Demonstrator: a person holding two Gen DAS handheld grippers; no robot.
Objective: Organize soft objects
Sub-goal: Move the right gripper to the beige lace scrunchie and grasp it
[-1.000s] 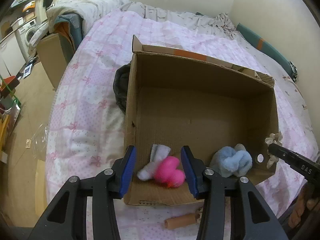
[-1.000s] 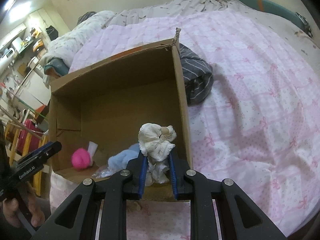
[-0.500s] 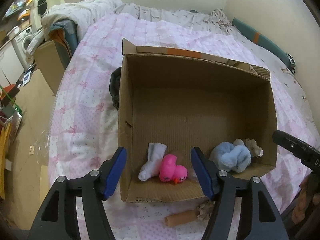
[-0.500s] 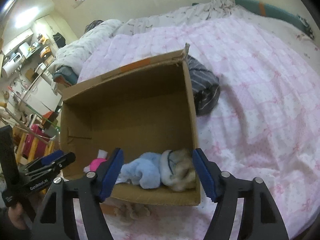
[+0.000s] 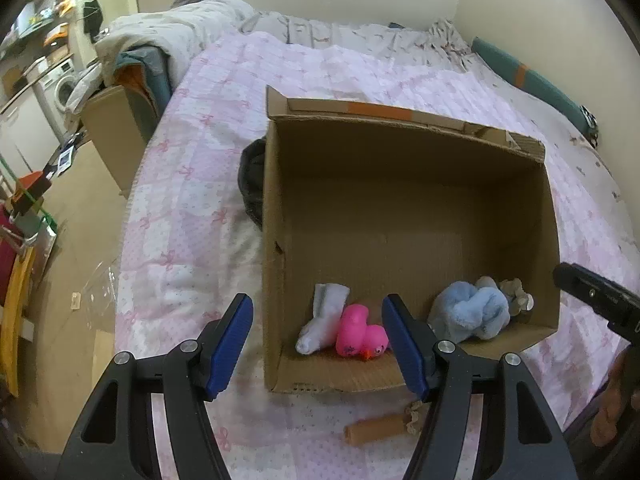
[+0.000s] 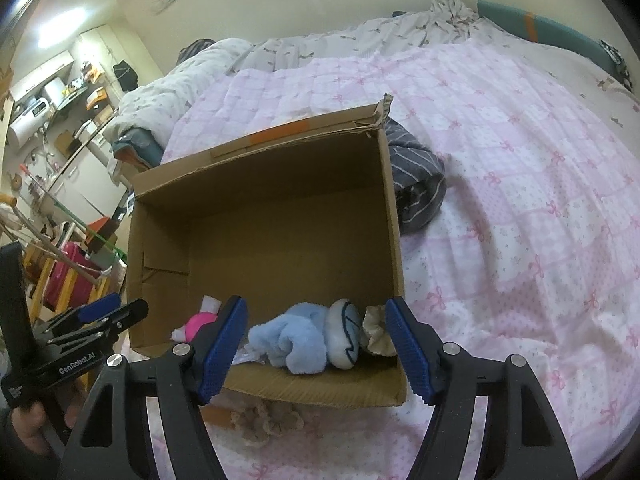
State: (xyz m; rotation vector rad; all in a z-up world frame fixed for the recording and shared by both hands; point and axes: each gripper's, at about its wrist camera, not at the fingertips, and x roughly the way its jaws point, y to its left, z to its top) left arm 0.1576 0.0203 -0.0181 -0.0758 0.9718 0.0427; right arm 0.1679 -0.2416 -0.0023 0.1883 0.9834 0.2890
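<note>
One open cardboard box (image 5: 408,208) sits on the pink quilt (image 5: 192,208), and four soft things lie in a row along its near wall: one white sock (image 5: 324,318), one pink duck toy (image 5: 360,338), one blue plush (image 5: 472,314) and one cream frilly bundle (image 5: 516,294) in the right corner. The sock's long axis runs up from the near wall, tilted slightly right; the duck's orange beak points toward the near wall. The left gripper (image 5: 318,346) and right gripper (image 6: 314,346) both hover above the near wall with jaws apart, gripping nothing. One tan roll (image 5: 376,432) lies outside the box.
</note>
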